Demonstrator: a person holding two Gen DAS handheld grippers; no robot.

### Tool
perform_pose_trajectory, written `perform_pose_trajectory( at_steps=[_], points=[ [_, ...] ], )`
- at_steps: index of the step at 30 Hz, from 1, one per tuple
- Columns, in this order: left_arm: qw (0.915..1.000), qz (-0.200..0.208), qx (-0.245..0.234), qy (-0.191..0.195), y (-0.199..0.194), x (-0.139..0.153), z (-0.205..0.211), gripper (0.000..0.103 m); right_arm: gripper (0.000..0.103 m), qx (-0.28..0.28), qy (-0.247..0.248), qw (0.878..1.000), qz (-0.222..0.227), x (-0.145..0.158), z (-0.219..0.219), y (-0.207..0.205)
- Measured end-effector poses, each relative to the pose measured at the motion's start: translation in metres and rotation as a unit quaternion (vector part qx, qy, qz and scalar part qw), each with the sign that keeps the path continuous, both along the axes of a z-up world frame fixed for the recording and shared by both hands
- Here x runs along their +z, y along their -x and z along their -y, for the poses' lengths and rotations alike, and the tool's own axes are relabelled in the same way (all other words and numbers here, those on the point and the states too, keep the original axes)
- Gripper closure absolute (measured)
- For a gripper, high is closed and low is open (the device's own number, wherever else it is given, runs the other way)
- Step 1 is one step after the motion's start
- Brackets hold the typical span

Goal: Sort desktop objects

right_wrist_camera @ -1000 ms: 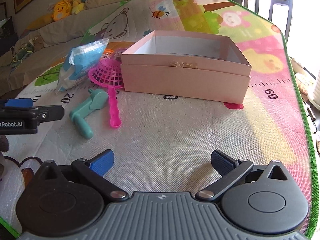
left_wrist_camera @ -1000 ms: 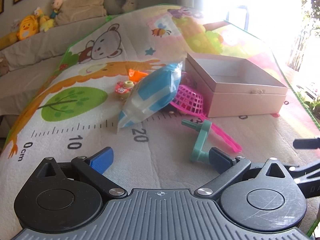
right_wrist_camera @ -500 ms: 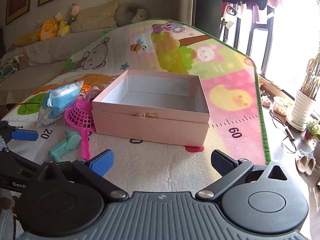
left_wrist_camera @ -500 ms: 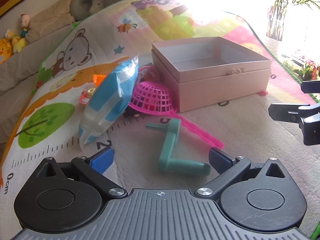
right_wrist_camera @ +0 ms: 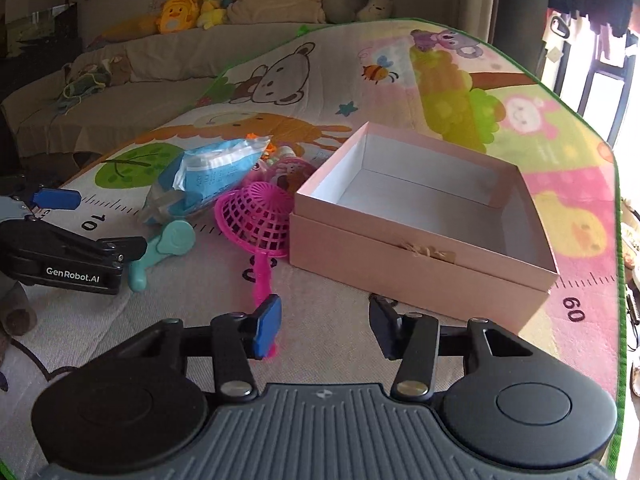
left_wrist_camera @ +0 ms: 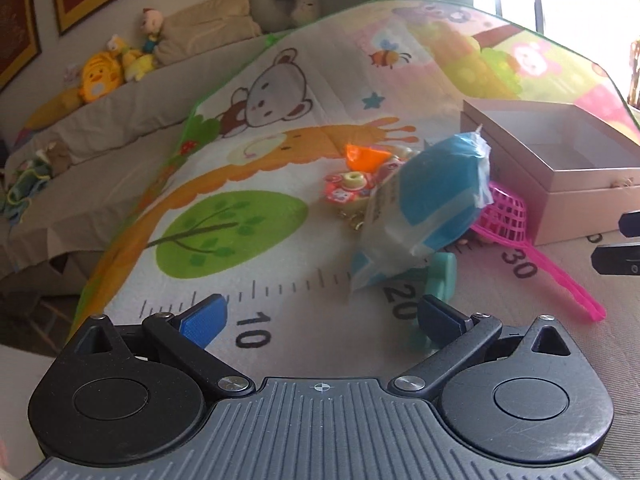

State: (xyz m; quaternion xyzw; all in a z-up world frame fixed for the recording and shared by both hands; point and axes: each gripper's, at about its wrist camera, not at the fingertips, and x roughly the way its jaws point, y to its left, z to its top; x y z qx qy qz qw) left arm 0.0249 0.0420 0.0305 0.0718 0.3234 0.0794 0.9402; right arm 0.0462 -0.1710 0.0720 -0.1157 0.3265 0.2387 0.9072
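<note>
Now L claw (left_wrist_camera: pixel 320 318) wide by teal crank (left_wrist_camera: pixel 442 272); R claw (right_wrist_camera: pixel 324 326) part-open, holding nothing.

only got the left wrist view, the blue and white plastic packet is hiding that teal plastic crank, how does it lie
Observer: The teal plastic crank lies flat on the printed play mat, its grip end beside one finger of the open left gripper, not between the two.
Operator: is the box empty
Observer: Yes, the open pink cardboard box holds nothing.
Operator: where's the right gripper
Observer: The right gripper is open, in front of the box, with the handle end of the pink mesh strainer by its left finger.
</note>
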Motion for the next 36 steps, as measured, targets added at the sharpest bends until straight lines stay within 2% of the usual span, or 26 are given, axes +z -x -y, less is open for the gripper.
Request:
perform_pose_trajectory(
  at_steps=[3,7,10,14,16,18,20,22,23,27,30,31,33,36],
  points=[
    [0.9997,0.01,0.023,0.004,0.001,0.0,-0.013,0.0,0.055,0.033,0.003,0.999,-0.004,0.0,-0.026,-0.013],
    [0.9983,0.011,0.056,0.015,-0.006,-0.002,-0.035,0.0,0.054,0.04,0.015,0.999,-0.005,-0.009,-0.054,-0.025],
    [0.9974,0.012,0.06,0.037,-0.005,-0.002,-0.05,0.0,0.054,0.041,0.011,0.999,0.006,-0.012,-0.068,-0.03],
    [0.9964,0.016,0.056,0.062,0.002,-0.002,-0.056,0.0,0.054,0.05,0.031,0.998,0.03,-0.012,-0.085,-0.036],
    [0.9956,0.018,0.055,0.074,0.004,-0.002,-0.056,0.0,0.049,0.05,0.036,0.998,0.034,-0.013,-0.091,-0.043],
    [0.9946,0.022,0.055,0.085,0.007,0.0,-0.057,0.0,0.046,0.06,0.037,0.997,0.027,-0.013,-0.093,-0.044],
    [0.9939,0.025,0.057,0.091,0.008,0.001,-0.058,0.0,0.05,0.105,0.017,0.994,-0.005,-0.01,-0.09,-0.037],
    [0.9935,0.026,0.053,0.098,0.008,0.003,-0.057,0.0,0.05,0.15,-0.011,0.988,-0.041,-0.005,-0.086,-0.024],
    [0.9934,0.027,0.051,0.099,0.008,0.003,-0.056,0.0,0.05,0.155,-0.013,0.987,-0.034,-0.003,-0.084,-0.016],
    [0.993,0.033,0.043,0.105,0.011,0.005,-0.052,0.0,0.05,0.118,0.024,0.992,0.038,0.009,-0.082,-0.004],
    [0.9923,0.031,0.03,0.117,0.015,0.006,-0.049,0.0,0.05,0.1,0.073,0.989,0.084,0.018,-0.088,-0.011],
    [0.9919,0.029,0.02,0.122,0.017,0.005,-0.048,0.0,0.05,0.103,0.077,0.988,0.084,0.022,-0.09,-0.016],
    [0.9896,0.025,-0.008,0.142,0.024,0.006,-0.044,0.0,0.05,0.111,0.065,0.99,0.058,0.03,-0.091,-0.03],
    [0.9833,0.007,-0.058,0.173,0.033,0.003,-0.034,0.0,0.048,0.112,0.063,0.991,0.041,0.032,-0.098,-0.049]
  ],
)
